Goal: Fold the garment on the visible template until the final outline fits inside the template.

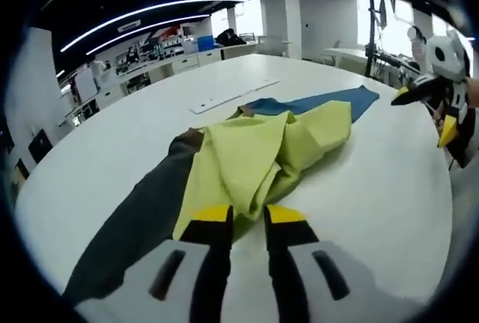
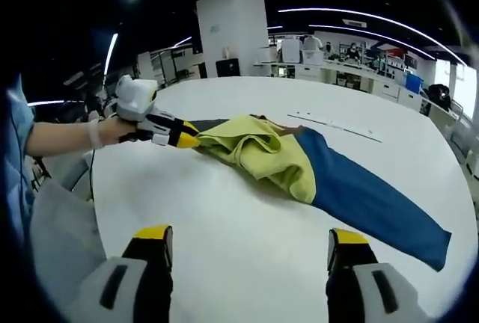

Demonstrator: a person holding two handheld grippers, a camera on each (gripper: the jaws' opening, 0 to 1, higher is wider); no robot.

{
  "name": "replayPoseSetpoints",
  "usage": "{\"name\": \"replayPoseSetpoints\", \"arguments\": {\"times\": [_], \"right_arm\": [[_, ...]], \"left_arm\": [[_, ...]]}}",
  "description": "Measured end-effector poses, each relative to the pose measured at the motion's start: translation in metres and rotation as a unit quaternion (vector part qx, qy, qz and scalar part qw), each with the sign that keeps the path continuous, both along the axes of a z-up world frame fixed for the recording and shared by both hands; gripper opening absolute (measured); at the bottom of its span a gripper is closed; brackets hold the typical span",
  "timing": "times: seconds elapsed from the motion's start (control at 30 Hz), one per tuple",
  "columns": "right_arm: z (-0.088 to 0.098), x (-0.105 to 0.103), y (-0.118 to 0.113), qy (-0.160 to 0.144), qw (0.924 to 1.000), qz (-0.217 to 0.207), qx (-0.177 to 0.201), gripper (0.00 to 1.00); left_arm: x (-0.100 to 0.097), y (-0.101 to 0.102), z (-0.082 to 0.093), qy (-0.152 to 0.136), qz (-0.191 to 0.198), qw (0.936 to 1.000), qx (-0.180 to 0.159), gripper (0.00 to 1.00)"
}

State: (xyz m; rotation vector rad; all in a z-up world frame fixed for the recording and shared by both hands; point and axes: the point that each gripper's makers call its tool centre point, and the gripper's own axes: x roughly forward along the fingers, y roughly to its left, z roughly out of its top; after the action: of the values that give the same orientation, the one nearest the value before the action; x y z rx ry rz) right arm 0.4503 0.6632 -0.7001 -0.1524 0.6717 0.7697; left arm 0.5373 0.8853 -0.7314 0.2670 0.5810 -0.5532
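Left gripper (image 1: pixel 241 216) pinching yellow garment (image 1: pixel 258 155), blue sleeve (image 2: pixel 370 196), white table (image 2: pixel 224 241)

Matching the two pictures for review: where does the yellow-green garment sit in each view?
Left gripper view: yellow-green garment lies centre, running up from the left hand-held gripper, whose tips pinch its near edge.
Right gripper view: it lies upper centre, right of the left hand-held gripper.
Shared landmark: the blue cloth strip beside it.

Left gripper (image 1: pixel 241 214) has its jaws pinched nearly together, held low by a hand (image 2: pixel 112 130); right gripper (image 2: pixel 248 244) hovers, jaws spread wide apart
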Motion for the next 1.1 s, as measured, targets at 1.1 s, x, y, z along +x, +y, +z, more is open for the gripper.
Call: {"name": "replayPoseSetpoints", "arguments": {"times": [1.1], "right_arm": [[-0.006,-0.009,0.014,0.007,0.9999,0.011,0.011,0.81]], "left_arm": [[-0.051,0.047,0.058,-0.035,0.009,0.9994,-0.002,0.0]]}}
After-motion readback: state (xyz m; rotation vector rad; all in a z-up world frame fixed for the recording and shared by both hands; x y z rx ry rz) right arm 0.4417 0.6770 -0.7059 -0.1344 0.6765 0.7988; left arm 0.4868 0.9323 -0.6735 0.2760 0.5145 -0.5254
